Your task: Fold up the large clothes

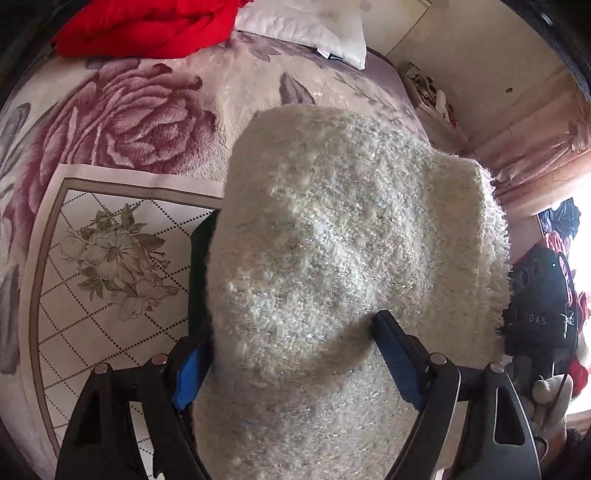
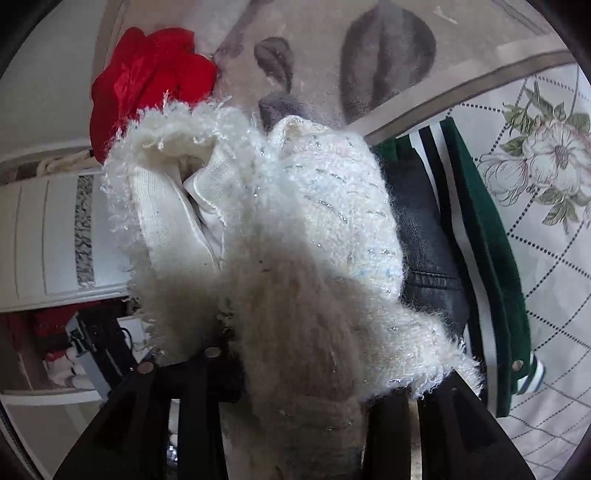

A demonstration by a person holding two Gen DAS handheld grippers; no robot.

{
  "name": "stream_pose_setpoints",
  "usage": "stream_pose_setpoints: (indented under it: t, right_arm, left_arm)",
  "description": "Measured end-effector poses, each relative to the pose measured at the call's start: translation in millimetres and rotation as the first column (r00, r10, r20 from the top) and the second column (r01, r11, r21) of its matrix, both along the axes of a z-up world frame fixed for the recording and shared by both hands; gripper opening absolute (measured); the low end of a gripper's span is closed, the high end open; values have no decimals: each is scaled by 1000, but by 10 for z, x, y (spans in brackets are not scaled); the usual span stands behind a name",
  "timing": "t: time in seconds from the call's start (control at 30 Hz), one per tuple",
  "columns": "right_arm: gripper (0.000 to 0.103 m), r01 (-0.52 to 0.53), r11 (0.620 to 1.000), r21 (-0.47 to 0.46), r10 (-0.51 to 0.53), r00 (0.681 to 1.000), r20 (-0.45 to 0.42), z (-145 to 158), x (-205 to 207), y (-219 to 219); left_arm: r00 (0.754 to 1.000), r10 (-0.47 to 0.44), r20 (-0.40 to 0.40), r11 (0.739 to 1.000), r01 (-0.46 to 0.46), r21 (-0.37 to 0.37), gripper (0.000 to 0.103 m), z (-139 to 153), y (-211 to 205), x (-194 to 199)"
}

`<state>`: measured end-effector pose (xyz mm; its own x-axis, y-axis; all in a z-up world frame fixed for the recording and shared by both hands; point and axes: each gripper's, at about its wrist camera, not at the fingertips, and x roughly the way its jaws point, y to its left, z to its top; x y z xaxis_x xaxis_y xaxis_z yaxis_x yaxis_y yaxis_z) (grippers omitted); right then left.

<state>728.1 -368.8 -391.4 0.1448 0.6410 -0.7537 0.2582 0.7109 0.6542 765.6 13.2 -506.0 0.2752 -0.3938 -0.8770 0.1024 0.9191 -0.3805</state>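
Note:
A fluffy white knit garment (image 1: 343,236) with silver threads fills the left wrist view, folded into a thick pad above the bed. My left gripper (image 1: 291,343) is shut on it; the blue-padded fingers (image 1: 397,362) press into the wool from both sides. In the right wrist view the same white garment (image 2: 317,229) bunches over my right gripper (image 2: 295,373), which is shut on it; its fingertips are buried in the wool. The garment's inner lining (image 2: 177,206) shows at the left. A green and black jacket (image 2: 480,236) lies under it on the bed.
The bed has a rose-patterned blanket (image 1: 122,118) and a flower-printed cloth (image 1: 103,266). A red garment (image 1: 155,29) and white pillow (image 1: 306,26) lie at the far end. A black bag (image 1: 539,306) and clutter are at the right. A white cabinet (image 2: 48,236) stands beside the bed.

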Motion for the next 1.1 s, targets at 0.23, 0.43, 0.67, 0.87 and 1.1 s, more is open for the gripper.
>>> stream_pose_setpoints:
  t: [0.23, 0.43, 0.67, 0.87, 1.1]
  right_arm:
    - [92, -51, 805, -592, 144, 983, 111, 810, -609, 420]
    - [102, 30, 649, -760, 173, 967, 186, 1419, -1479, 708]
    - [103, 148, 594, -791, 171, 938, 303, 2540, -2459, 956]
    - [103, 245, 560, -791, 163, 904, 396, 3702, -3370, 1086]
    - [103, 323, 542, -776, 181, 857, 483, 4910, -4524, 1268]
  left_arm:
    - [979, -2, 204, 972, -46, 232, 86, 613, -124, -568]
    - [946, 35, 322, 945, -136, 297, 100, 1077, -74, -1227]
    - [903, 10, 430, 938, -158, 310, 103, 1881, -79, -2091]
    - [886, 25, 463, 946, -171, 275, 103, 2609, -16, -2885]
    - [867, 24, 497, 950, -174, 258, 103, 3376, -6, -3809]
